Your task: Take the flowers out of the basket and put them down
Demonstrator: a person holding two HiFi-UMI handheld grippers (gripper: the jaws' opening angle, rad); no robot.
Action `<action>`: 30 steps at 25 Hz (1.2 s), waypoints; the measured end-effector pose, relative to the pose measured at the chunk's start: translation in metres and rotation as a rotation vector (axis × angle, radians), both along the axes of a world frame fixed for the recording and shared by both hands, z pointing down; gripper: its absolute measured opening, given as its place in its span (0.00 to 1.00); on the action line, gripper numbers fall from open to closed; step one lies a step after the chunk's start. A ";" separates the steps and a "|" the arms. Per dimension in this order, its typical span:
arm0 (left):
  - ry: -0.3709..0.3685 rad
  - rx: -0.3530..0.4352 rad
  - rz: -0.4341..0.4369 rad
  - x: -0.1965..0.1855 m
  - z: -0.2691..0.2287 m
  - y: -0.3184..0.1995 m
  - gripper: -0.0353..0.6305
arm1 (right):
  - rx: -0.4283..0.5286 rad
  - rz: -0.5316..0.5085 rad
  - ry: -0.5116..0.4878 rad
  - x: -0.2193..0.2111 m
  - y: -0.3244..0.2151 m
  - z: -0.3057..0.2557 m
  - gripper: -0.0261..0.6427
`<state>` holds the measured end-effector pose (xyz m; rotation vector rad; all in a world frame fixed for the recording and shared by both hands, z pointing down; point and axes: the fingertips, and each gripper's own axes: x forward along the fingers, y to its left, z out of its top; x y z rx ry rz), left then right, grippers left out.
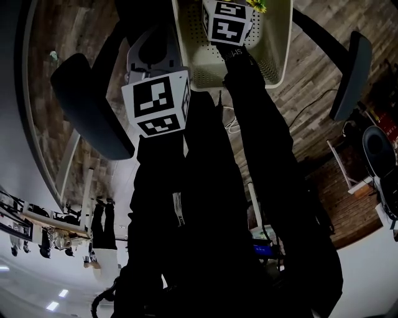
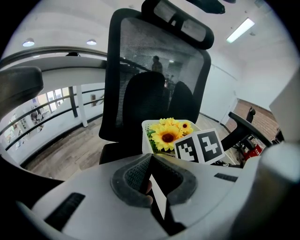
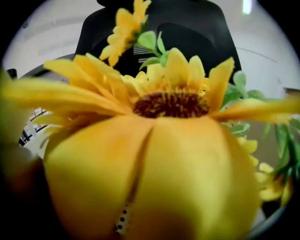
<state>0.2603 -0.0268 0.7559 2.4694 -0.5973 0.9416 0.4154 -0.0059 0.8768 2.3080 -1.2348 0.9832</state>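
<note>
Yellow sunflowers (image 2: 166,133) stand in a cream perforated basket (image 1: 280,56) on the seat of a black office chair. In the right gripper view one sunflower head (image 3: 171,103) fills the picture, its petals right against the lens. They hide that gripper's jaws. Its marker cube (image 1: 227,22) hangs over the basket beside the blooms (image 1: 256,5), and it also shows as a marker cube (image 2: 199,146) in the left gripper view. My left gripper (image 1: 151,56) sits just left of the basket, jaws together, with a thin white strip in the slit.
The chair's mesh back (image 2: 154,70) rises behind the basket, with a black armrest (image 1: 93,105) on the left and another armrest (image 1: 351,74) on the right. Wood floor (image 1: 56,74) surrounds the chair, a cable (image 1: 233,124) lies on it, and a glass railing (image 2: 47,112) runs far left.
</note>
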 end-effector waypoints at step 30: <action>0.018 0.025 -0.010 -0.008 0.006 0.000 0.05 | 0.109 0.006 0.164 0.007 0.007 -0.001 0.83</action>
